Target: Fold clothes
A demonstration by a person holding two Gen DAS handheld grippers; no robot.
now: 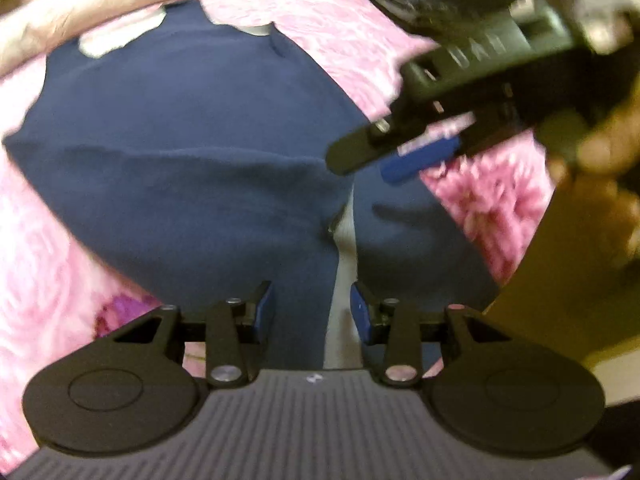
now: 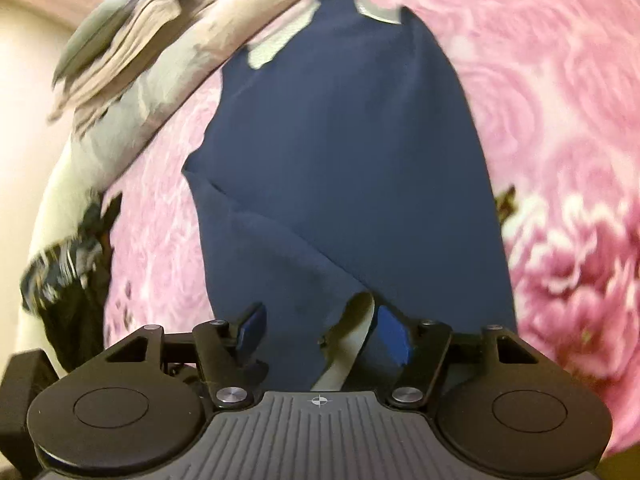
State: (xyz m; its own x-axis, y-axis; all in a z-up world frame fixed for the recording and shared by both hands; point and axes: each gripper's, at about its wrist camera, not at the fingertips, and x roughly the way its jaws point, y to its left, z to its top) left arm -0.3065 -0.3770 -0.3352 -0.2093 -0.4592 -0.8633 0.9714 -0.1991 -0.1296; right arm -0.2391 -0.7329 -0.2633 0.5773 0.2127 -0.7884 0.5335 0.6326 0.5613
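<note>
Two blue-padded fingers of left gripper point(image 1: 312, 312) spread apart, nothing pinched; navy garment point(image 1: 180, 128) lies flat just ahead and beneath on pink floral blanket point(image 1: 48, 264), white strip point(image 1: 344, 248) running between fingers. Right gripper point(image 1: 400, 156) up-right, blurred, opening unclear here.

Right wrist view: right gripper point(image 2: 320, 328) wide open, empty; navy garment point(image 2: 340, 140) straight ahead, folded flap ahead-left, pale lining point(image 2: 356, 320) between fingers. Clothes pile point(image 2: 120, 52) far left, probably folded.
</note>
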